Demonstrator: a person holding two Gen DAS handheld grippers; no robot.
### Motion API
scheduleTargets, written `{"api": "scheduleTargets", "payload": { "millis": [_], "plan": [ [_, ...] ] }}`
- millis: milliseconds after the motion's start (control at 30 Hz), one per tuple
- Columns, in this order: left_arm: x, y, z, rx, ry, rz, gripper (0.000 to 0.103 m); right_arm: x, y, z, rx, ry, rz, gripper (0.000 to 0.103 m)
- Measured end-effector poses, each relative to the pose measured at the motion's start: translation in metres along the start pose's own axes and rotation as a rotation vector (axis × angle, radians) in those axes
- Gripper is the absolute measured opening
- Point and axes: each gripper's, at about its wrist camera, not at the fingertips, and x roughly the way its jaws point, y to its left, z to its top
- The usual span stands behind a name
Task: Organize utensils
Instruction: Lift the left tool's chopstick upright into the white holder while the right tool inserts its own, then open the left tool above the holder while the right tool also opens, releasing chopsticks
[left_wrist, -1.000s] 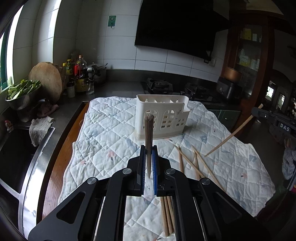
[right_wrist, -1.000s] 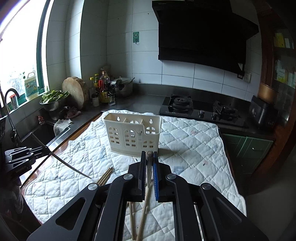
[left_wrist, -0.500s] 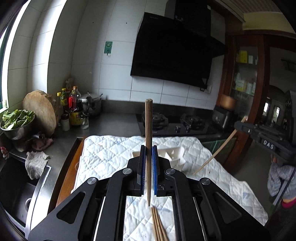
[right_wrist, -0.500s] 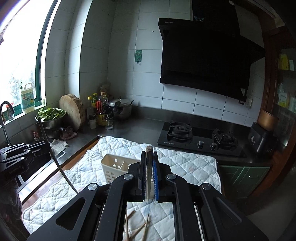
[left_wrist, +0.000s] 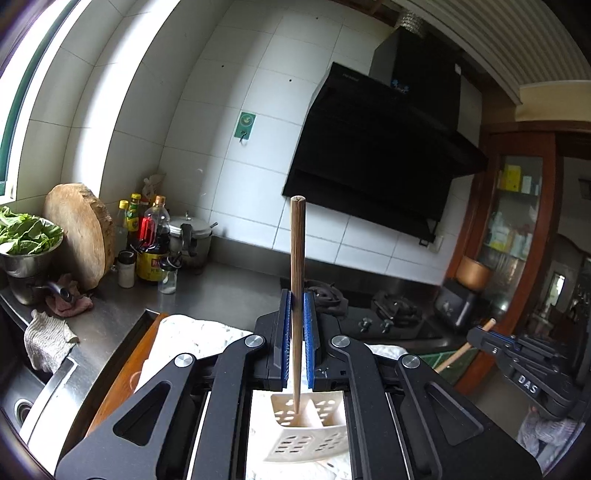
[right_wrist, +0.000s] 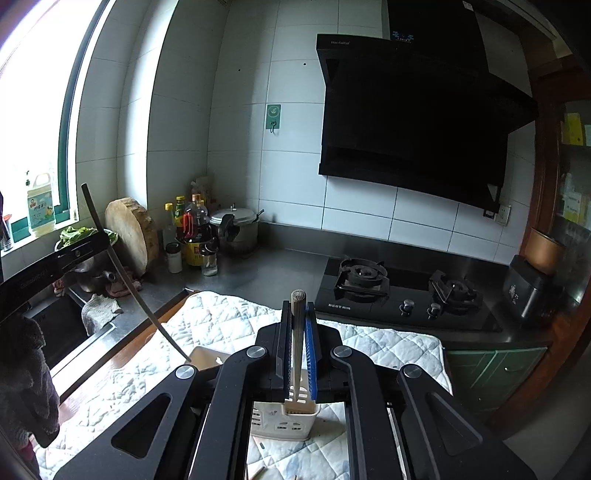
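My left gripper (left_wrist: 296, 295) is shut on a brown wooden chopstick (left_wrist: 297, 258) that stands upright. Its lower tip points into the open top of the white slotted utensil holder (left_wrist: 306, 439) below the jaws. My right gripper (right_wrist: 297, 306) is shut on a second chopstick (right_wrist: 296, 339), also upright, with its tip just above the same holder (right_wrist: 284, 421). In the right wrist view the left gripper (right_wrist: 55, 266) shows at the left, its chopstick (right_wrist: 125, 277) slanting down to the holder's rim. In the left wrist view the right gripper (left_wrist: 517, 365) shows at the right.
The holder stands on a white quilted cloth (right_wrist: 229, 321) over a wooden board. A gas stove (right_wrist: 406, 291) lies behind it. Bottles (right_wrist: 192, 236), a pot, a round cutting board (right_wrist: 129, 232) and a bowl of greens (left_wrist: 26, 236) stand at the back left, beside a sink (left_wrist: 22, 398).
Both grippers have risen and come forward over the holder, each still shut on its chopstick. The holder has dropped from mid-view to beneath the jaws, and the loose chopsticks on the cloth have left the left view.
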Motion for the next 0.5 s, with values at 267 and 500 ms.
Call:
{"api": "scheduleTargets", "payload": {
  "millis": [267,500],
  "plan": [
    [0.034,0.002,-0.021,0.037,0.114,0.009,0.006,0.033,0.001,-0.02,-0.003,0.083,0.004,0.007],
    [0.041,0.0,-0.034,0.077,0.17,0.005,0.007,0.044,-0.004,-0.031,0.014,0.121,-0.005,0.007]
  ]
}}
